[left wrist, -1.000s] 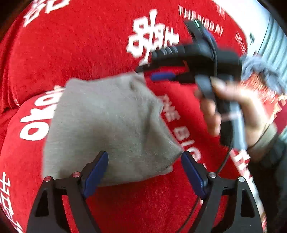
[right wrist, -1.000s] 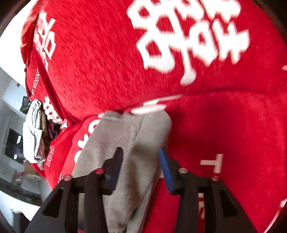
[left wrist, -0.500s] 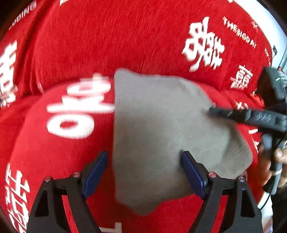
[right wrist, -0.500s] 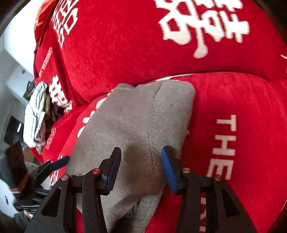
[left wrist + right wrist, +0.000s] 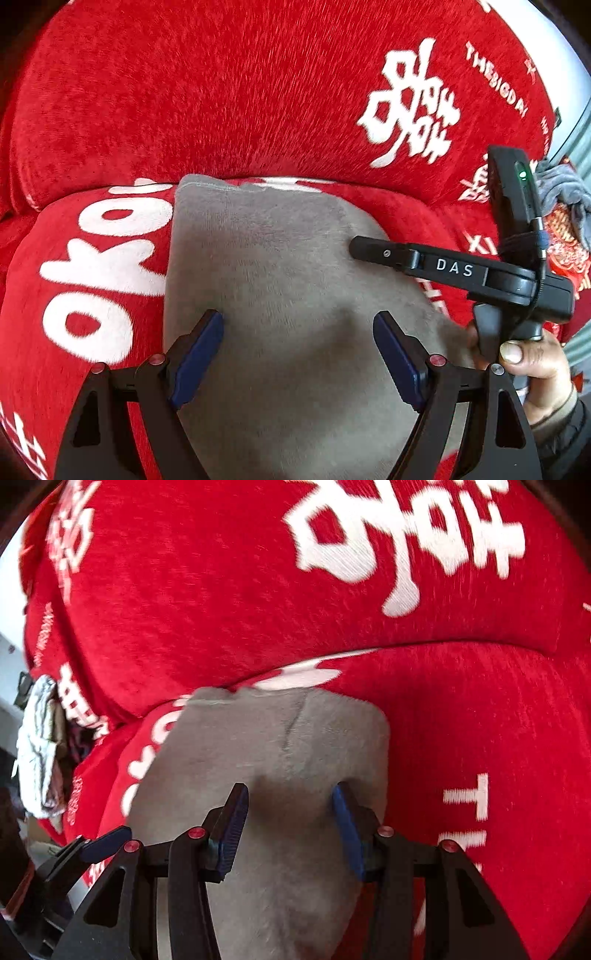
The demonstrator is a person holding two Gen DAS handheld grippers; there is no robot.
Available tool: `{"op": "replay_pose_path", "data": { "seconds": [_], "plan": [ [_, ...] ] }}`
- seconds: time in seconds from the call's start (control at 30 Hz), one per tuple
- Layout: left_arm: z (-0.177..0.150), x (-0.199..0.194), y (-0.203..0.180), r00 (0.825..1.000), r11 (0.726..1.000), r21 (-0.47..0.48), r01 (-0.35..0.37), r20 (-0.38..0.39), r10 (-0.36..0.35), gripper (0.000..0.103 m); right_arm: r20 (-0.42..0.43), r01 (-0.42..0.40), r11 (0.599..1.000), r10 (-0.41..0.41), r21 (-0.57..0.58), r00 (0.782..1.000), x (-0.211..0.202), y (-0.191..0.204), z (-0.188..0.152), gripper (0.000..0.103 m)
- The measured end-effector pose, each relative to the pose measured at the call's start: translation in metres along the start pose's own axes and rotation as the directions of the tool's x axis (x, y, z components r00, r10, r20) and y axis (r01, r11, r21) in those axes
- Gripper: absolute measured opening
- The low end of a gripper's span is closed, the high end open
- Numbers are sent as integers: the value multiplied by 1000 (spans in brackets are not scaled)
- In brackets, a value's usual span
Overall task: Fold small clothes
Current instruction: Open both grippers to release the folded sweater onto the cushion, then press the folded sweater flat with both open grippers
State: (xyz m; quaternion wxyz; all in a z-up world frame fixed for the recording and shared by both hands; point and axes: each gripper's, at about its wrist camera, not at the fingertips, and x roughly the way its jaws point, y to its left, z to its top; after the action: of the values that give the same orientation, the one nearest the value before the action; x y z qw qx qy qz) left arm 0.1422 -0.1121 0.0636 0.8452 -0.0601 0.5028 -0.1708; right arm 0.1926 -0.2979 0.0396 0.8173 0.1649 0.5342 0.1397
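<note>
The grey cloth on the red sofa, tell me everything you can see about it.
The grey cloth is a small, soft, fuzzy-looking piece of plain grey fabric, lying flat on the seat of the red sofa, its far edge up against the backrest. A stitched hem shows at the far left corner and a crease runs down from the far edge. Both open tongs, left and right, sit over its near part.

My work surface is a red sofa (image 5: 229, 110) covered in plush fabric printed with white characters and lettering; its seat cushion (image 5: 480, 716) meets the backrest along a curved seam. A grey garment (image 5: 280, 280) lies flat on the seat, its far edge almost at that seam. Farther along the sofa rest a crumpled grey cloth (image 5: 565, 192) and a pale bundle of clothes (image 5: 38, 746).
</note>
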Motion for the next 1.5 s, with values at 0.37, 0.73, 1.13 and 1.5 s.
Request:
{"op": "replay_pose_path", "data": {
  "seconds": [0.37,0.73,1.13,1.5],
  "plan": [
    [-7,-1,-13,997,990,120,-75,34,72,84,9,64,998,-64,-18,998,-6,-3,1,57],
    [-57,-35,18,996,995,58,-79,50,76,84,162,54,974,-18,-218,987,-88,70,-86,57],
    [-98,-51,47,1000,1000,-14,-4,3,4,85,81,100,965,-82,-244,993,-90,59,-145,57],
    [-43,-48,114,989,946,-305,110,-65,-135,85,170,94,993,-105,68,980,-143,-21,-103,72]
  ]
}}
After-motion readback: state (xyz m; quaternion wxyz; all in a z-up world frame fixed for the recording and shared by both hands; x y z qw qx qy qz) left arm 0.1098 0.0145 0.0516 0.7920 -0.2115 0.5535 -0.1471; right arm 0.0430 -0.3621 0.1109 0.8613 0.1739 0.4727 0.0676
